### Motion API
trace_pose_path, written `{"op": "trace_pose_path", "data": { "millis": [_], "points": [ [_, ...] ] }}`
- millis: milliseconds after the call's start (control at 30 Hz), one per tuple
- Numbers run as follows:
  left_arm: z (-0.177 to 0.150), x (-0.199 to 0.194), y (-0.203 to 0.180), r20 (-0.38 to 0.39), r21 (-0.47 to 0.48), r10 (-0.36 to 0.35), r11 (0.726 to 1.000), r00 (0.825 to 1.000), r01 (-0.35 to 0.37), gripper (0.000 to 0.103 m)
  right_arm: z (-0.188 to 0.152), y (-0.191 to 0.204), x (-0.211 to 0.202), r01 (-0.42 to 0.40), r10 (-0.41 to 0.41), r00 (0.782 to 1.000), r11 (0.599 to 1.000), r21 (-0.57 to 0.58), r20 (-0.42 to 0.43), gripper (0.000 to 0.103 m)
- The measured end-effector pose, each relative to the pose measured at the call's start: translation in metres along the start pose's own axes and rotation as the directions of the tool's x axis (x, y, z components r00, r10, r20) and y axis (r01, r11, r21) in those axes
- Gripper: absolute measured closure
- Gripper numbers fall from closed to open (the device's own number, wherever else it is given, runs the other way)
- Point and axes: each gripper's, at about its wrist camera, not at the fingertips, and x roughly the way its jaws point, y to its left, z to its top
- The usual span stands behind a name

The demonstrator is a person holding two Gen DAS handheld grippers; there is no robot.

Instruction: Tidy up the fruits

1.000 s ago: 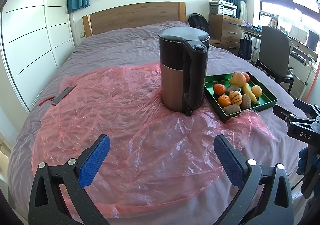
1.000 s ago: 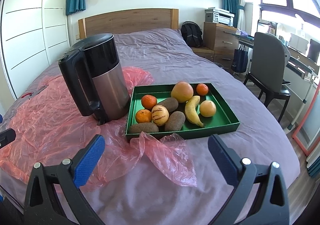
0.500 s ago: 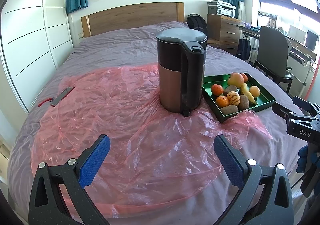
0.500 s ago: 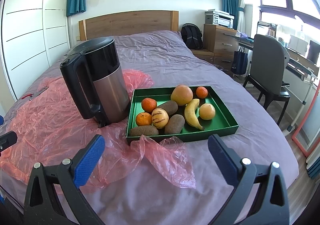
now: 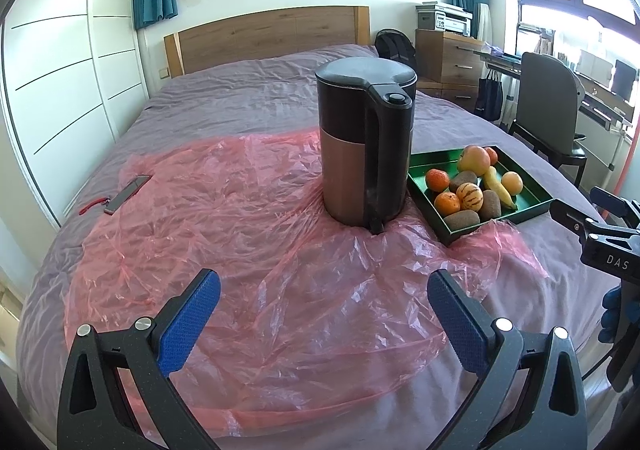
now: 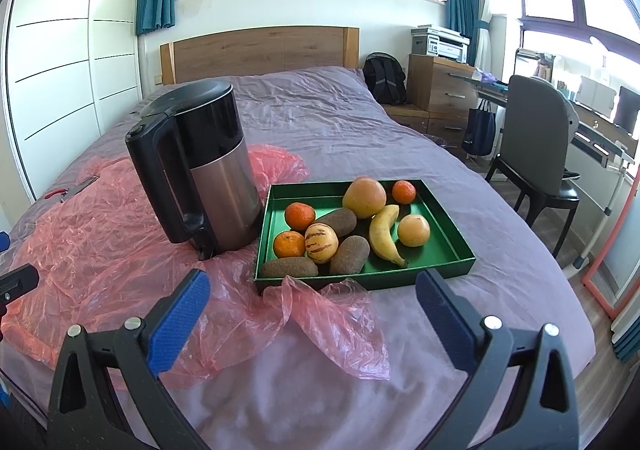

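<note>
A green tray (image 6: 448,262) on the bed holds several fruits: a banana (image 6: 383,236), tangerines (image 6: 300,215), brown kiwis (image 6: 349,255), a striped melon (image 6: 321,243) and a large yellow-red fruit (image 6: 364,197). The tray also shows in the left wrist view (image 5: 532,206). My right gripper (image 6: 312,320) is open and empty, low in front of the tray. My left gripper (image 5: 320,314) is open and empty over the pink plastic sheet (image 5: 224,234), left of the tray.
A black and steel kettle (image 6: 200,170) stands on the pink sheet just left of the tray. A phone (image 5: 127,188) lies at the sheet's far left. A desk chair (image 6: 536,154) and drawers (image 6: 440,90) stand right of the bed.
Both grippers have drawn back a little from the kettle and tray, which look slightly smaller and farther. Nothing on the bed has moved.
</note>
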Motion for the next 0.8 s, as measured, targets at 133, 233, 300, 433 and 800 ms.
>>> {"op": "trace_pose_path", "data": {
  "millis": [133, 233, 300, 433, 800],
  "points": [
    [0.0, 0.0, 0.0, 0.006, 0.0, 0.007, 1.0, 1.0, -0.007, 0.001, 0.001, 0.001, -0.003, -0.002, 0.002, 1.0, 1.0, -0.004, 0.016, 0.0],
    [0.0, 0.0, 0.0, 0.006, 0.0, 0.007, 1.0, 1.0, -0.007, 0.001, 0.001, 0.001, -0.005, -0.002, 0.002, 1.0, 1.0, -0.009, 0.027, 0.0],
    [0.0, 0.0, 0.0, 0.006, 0.0, 0.007, 1.0, 1.0, -0.007, 0.001, 0.001, 0.001, -0.005, -0.003, 0.003, 1.0, 1.0, -0.008, 0.026, 0.0],
    [-0.001, 0.0, 0.0, 0.003, 0.001, 0.007, 1.0, 1.0, -0.007, 0.001, 0.001, 0.001, -0.005, -0.004, 0.004, 1.0, 1.0, -0.006, 0.024, 0.0],
    [-0.009, 0.007, 0.0, -0.021, 0.015, 0.006, 1.0, 1.0, -0.005, 0.001, -0.012, 0.001, 0.004, -0.01, 0.01, 1.0, 1.0, -0.008, -0.022, 0.0]
  ]
}}
